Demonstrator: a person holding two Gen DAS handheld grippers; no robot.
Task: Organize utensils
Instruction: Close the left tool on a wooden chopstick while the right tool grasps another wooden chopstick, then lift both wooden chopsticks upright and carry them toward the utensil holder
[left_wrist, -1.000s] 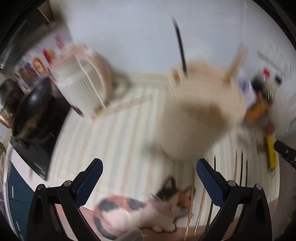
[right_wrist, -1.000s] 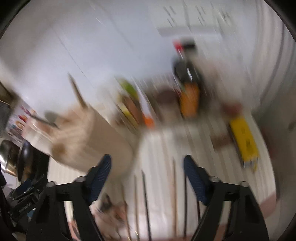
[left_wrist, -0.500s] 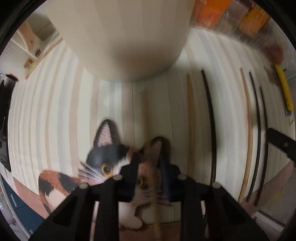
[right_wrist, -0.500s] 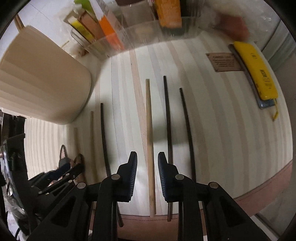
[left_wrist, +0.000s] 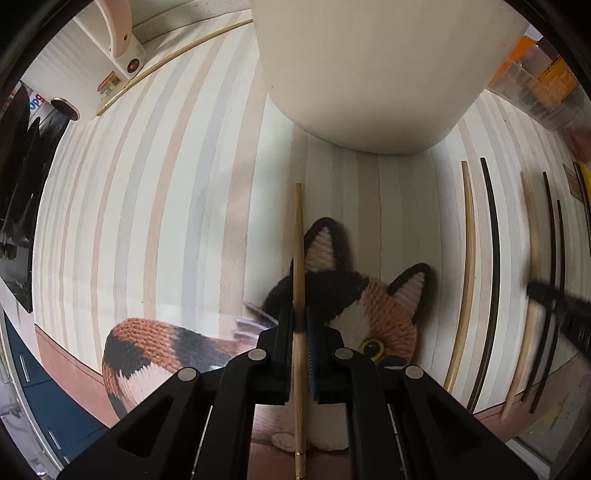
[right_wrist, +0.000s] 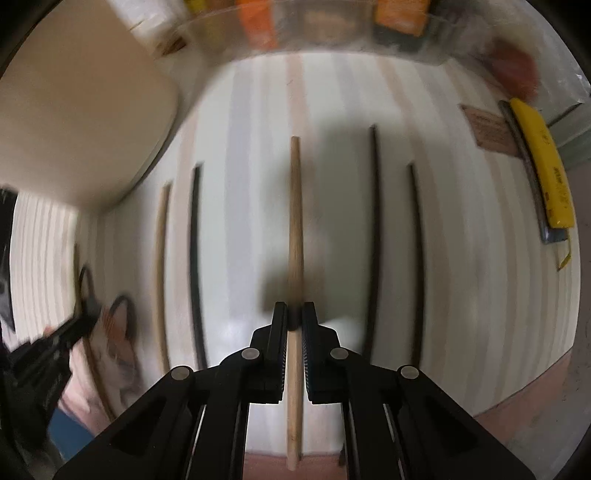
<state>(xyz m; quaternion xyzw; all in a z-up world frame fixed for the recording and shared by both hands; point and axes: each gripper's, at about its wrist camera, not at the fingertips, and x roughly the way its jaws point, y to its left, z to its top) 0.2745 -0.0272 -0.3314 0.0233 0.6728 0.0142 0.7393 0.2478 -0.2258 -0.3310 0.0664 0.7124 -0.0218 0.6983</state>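
My left gripper (left_wrist: 299, 314) points down at a striped placemat (left_wrist: 147, 221) and is shut on a pale wooden chopstick (left_wrist: 297, 229) lying over the mat's printed cat (left_wrist: 384, 299). A cream utensil holder (left_wrist: 369, 74) stands just beyond it. In the right wrist view my right gripper (right_wrist: 294, 314) is closing its jaws on a brown wooden chopstick (right_wrist: 294, 206), and the pads touch its sides. Around it lie dark chopsticks (right_wrist: 375, 221) and one light chopstick (right_wrist: 160, 258). The same holder (right_wrist: 81, 110) shows at the upper left.
A clear bin of orange packets (right_wrist: 332, 29) lines the mat's far edge. A yellow flat object (right_wrist: 543, 166) and a small brown label (right_wrist: 487, 129) lie to the right. A white appliance (left_wrist: 122, 48) and a dark pan (left_wrist: 22, 166) sit to the left.
Both grippers have dropped close to the mat. The left one shut on the pale chopstick. The right one's jaws narrowed from a wide gap onto the brown chopstick.
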